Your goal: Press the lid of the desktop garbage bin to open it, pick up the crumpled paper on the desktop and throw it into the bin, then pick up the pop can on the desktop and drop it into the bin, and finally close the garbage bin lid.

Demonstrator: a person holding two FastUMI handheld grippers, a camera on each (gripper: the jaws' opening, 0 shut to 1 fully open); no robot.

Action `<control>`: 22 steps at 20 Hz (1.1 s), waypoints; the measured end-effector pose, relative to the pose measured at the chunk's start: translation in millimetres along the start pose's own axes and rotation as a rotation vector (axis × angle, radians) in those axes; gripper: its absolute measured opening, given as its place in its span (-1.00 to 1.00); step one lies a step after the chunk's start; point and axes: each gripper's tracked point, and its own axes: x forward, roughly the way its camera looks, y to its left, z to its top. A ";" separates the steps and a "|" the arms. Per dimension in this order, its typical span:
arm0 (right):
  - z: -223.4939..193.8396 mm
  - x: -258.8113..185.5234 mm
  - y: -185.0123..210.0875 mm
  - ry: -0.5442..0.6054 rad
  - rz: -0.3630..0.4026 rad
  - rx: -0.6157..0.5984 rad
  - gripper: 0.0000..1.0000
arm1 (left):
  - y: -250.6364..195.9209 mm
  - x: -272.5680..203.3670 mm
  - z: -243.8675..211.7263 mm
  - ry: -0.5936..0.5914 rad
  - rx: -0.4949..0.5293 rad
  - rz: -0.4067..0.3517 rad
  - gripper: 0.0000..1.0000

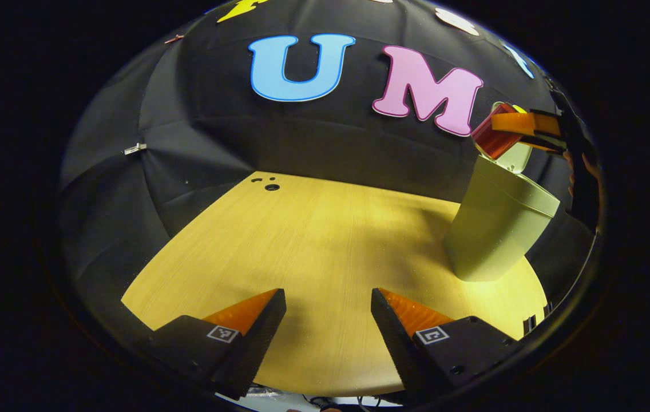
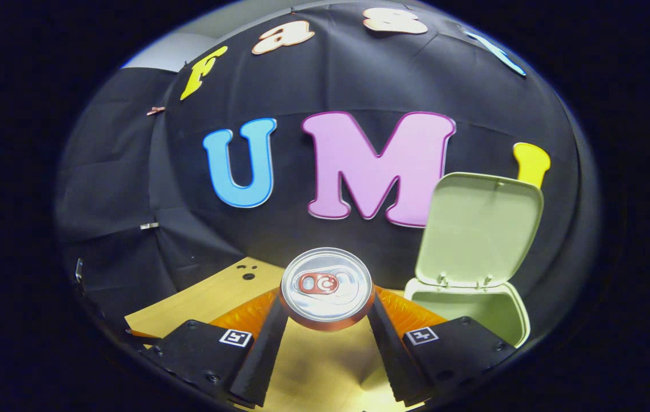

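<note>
Silver-topped can (image 2: 325,288) sits clamped in the right gripper (image 2: 325,320), near the open bin (image 2: 511,320); centre it over the mouth before releasing. Left gripper (image 1: 328,320) spread, empty.

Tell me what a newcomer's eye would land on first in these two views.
In the right gripper view, the right gripper clamps a pop can, its silver top facing the camera. Beside it stands the pale green garbage bin with its lid flipped upright. In the left gripper view, the left gripper hangs open over the wooden table.
</note>
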 end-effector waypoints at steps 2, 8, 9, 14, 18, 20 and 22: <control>3.2 -4.8 -18.5 -0.007 -0.035 0.015 0.63 | -6.6 2.6 0.7 -0.005 0.012 -0.011 0.97; 7.8 -14.1 -69.2 -0.025 -0.130 0.042 0.63 | -29.5 19.2 7.1 -0.006 0.015 -0.054 0.92; 7.4 -15.9 -77.4 -0.025 -0.144 0.043 0.63 | -33.2 22.8 7.6 -0.005 0.016 -0.059 0.92; -2.3 -15.3 -112.2 -0.003 -0.206 0.047 0.63 | -44.9 34.4 11.8 0.001 0.022 -0.066 0.92; -8.9 -10.7 -126.6 0.011 -0.234 0.048 0.63 | -48.2 38.1 10.5 0.009 0.029 -0.072 0.92; -11.6 -7.5 -131.9 0.020 -0.249 0.048 0.65 | -44.9 39.8 9.9 0.016 0.033 -0.066 0.92; -13.6 -4.9 -136.2 0.027 -0.264 0.054 0.68 | -40.7 40.9 9.2 0.022 0.027 -0.060 0.92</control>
